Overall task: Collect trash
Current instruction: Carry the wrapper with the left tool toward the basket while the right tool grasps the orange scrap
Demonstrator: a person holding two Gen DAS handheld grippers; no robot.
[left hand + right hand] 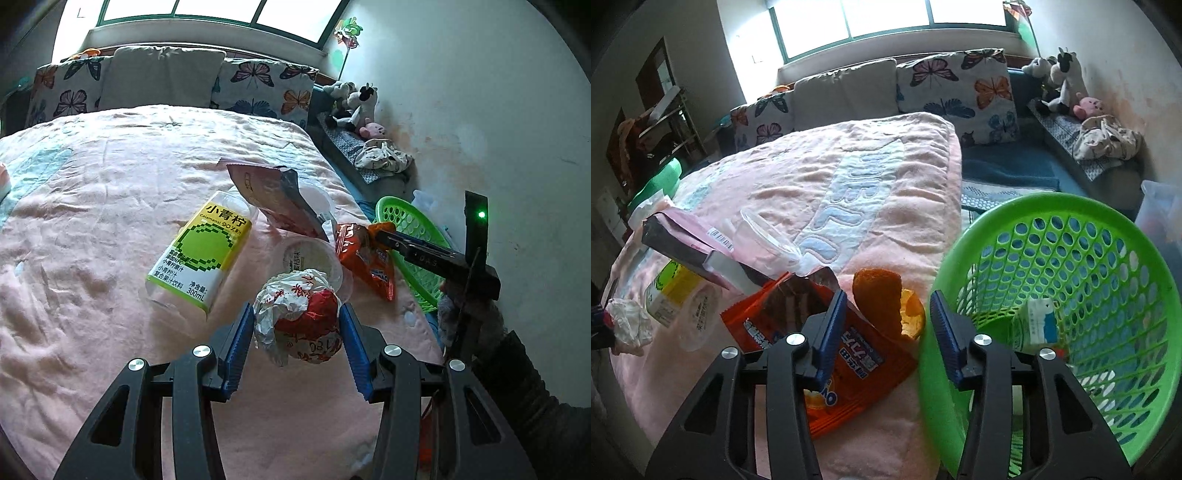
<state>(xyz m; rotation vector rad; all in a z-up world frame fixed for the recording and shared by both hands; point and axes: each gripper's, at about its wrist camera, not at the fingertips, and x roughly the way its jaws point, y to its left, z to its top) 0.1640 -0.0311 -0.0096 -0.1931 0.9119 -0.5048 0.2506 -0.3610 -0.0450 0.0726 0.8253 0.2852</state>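
Trash lies on a pink blanket (92,206). My left gripper (297,314) is shut on a crumpled red-and-white wrapper (299,310). Beyond it are a yellow-green juice bottle (201,251), a clear lidded cup (308,258), a pink pouch (273,199) and an orange snack bag (365,258). My right gripper (888,301) is open, with an orange peel (886,301) between its fingertips, over the snack bag (820,354). The green basket (1071,310) is just to its right and holds a small carton (1036,325).
Butterfly-print pillows (956,92) line the headboard under a window. Stuffed toys (1060,81) and crumpled cloth (1108,138) sit on a bench by the right wall. A clear plastic cup (768,236) lies on the blanket. Shelving (665,122) stands at far left.
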